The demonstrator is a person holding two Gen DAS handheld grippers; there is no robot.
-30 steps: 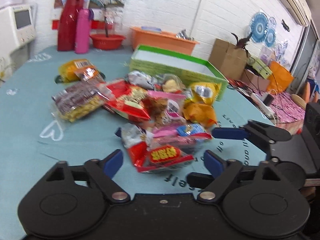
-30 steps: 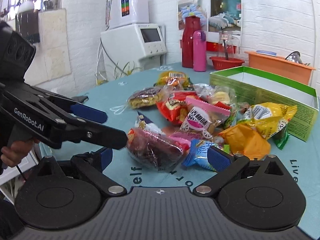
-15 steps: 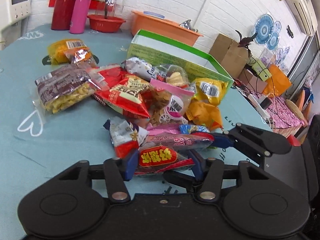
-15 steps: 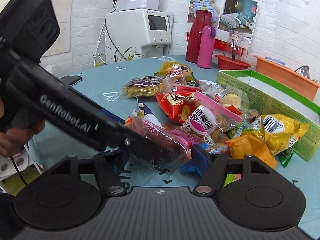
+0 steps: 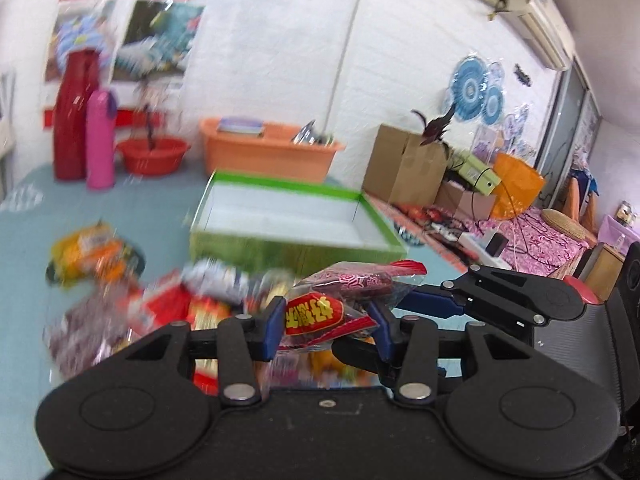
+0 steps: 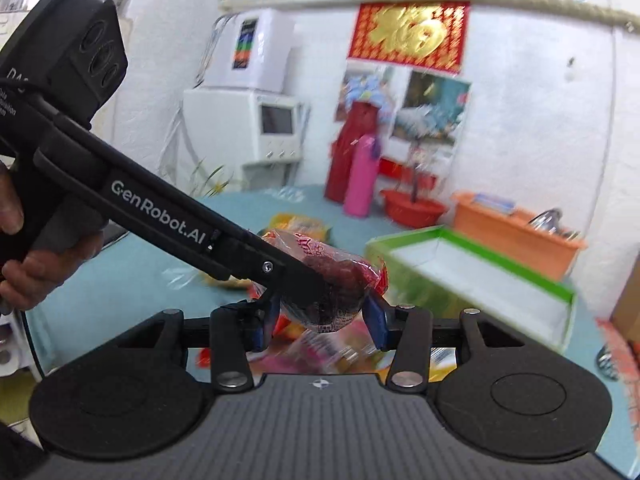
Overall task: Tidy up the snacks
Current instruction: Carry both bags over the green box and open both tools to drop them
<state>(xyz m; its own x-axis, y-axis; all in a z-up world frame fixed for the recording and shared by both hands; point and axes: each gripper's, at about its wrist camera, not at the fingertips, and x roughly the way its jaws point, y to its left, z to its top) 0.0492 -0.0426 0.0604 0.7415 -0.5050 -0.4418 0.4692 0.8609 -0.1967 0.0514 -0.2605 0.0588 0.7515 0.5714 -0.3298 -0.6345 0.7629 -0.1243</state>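
left tongs [image 5: 326,330] + right tongs [image 6: 320,316] both clenched on red clear-plastic snack bag [image 5: 344,296] | bag aloft over teal surface [image 5: 132,204] | two-point grip limits sag | open green cardboard box [image 5: 288,216] at 12 o'clock, likely destination

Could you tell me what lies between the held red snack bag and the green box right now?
In the left wrist view, nothing solid: the red snack bag, lifted by both grippers, has only blurred snack packets below the gap before the green box.
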